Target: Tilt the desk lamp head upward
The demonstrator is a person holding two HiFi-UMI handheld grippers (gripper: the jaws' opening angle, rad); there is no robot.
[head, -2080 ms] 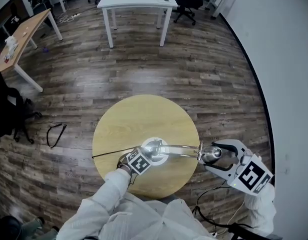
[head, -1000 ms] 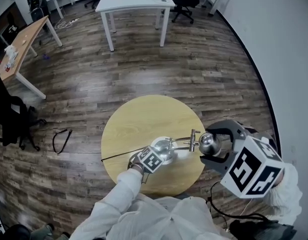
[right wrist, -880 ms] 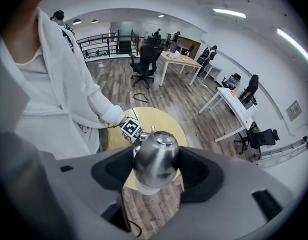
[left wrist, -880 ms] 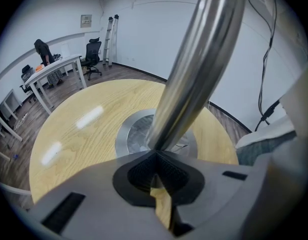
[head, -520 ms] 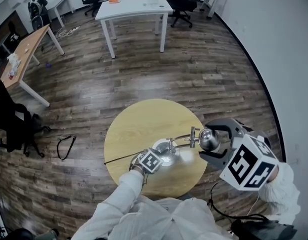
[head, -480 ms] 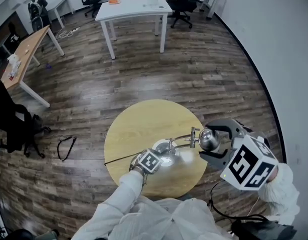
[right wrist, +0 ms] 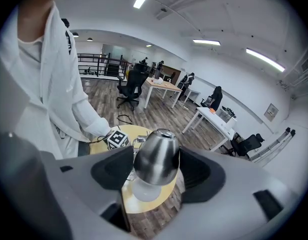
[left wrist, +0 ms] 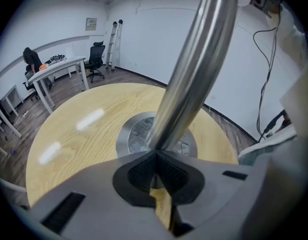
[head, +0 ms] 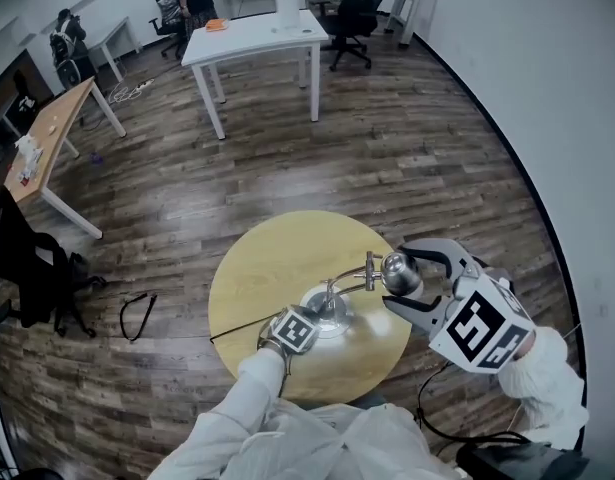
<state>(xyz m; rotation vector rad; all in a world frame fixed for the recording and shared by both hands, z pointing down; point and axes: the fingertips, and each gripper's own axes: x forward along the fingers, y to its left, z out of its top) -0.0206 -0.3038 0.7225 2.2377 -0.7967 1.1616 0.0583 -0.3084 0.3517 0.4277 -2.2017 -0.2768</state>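
A chrome desk lamp stands on the round wooden table [head: 277,268]. Its disc base [head: 330,315] sits near the table's front edge. My left gripper [head: 309,320] is shut on the lamp's stem [left wrist: 194,69] just above the base [left wrist: 136,134]; in the left gripper view that gripper [left wrist: 155,161] pinches the tube between its pads. The arm rises to the right to a joint [head: 370,270]. My right gripper [head: 399,276] is shut on the rounded lamp head [head: 400,273]. In the right gripper view the head [right wrist: 156,156] fills the gap in that gripper [right wrist: 156,165], with the white bulb [right wrist: 142,190] below.
A black cord [head: 242,326] runs left off the table from the lamp. A white desk [head: 252,33], a wooden desk [head: 47,103] and office chairs [head: 355,3] stand further off. A cable loop [head: 137,310] lies on the floor at left. The white wall [head: 547,118] curves along the right.
The right gripper has carried the lamp head upward and a little left, so the arm now slopes up instead of lying level. The left gripper has stayed on the stem.
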